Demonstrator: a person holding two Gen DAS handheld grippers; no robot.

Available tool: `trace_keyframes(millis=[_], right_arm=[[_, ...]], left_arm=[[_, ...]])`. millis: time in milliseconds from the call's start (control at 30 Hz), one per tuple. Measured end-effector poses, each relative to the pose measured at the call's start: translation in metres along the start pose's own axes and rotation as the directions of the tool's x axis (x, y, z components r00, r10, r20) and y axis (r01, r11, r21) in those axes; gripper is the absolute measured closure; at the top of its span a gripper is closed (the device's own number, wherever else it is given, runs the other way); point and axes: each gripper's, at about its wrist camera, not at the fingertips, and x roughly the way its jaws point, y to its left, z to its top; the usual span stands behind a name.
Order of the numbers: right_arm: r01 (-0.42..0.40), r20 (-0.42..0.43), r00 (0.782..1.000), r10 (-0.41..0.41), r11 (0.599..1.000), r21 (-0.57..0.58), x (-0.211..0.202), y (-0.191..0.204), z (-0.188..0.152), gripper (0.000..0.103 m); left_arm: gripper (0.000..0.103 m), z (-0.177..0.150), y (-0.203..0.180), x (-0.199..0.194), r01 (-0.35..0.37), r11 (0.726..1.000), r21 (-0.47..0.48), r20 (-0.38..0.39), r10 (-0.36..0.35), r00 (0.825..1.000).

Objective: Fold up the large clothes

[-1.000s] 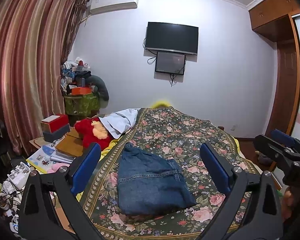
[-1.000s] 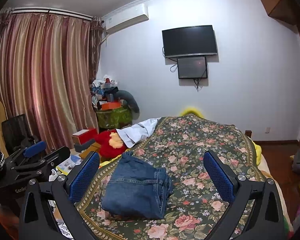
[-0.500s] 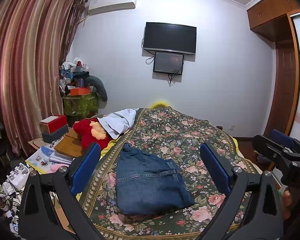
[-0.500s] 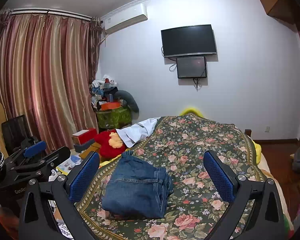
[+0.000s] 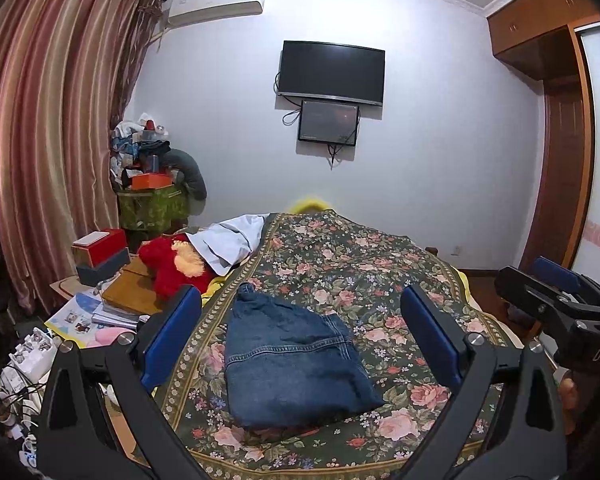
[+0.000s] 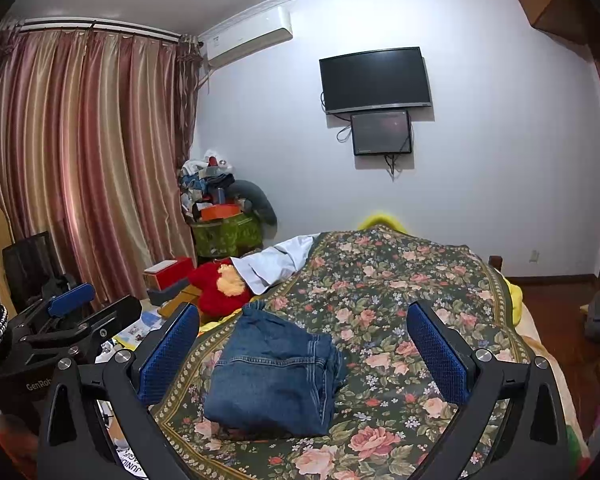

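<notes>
I am holding the left gripper (image 5: 300, 336) and right gripper (image 6: 302, 346) level, both spread wide and gripping nothing, above the folded jeans (image 5: 292, 364) on the bed (image 5: 380, 276).

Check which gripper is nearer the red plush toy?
Left. The left gripper hovers open on the red plush toy side of the jeans; the right gripper, also open, sits farther across.
</notes>
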Motion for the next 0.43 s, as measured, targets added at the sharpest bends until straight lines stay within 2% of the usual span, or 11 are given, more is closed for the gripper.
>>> trace_keyframes(millis=[433], right_arm=[[0.014,-0.029,0.999,-0.013,0.999,0.030,0.0077,0.0076,-0.0018,0.000]], left_arm=[[0.002,0.0009,0.0045,0.0022,0.010,1.000,0.008,-0.005,-0.010,1.000]])
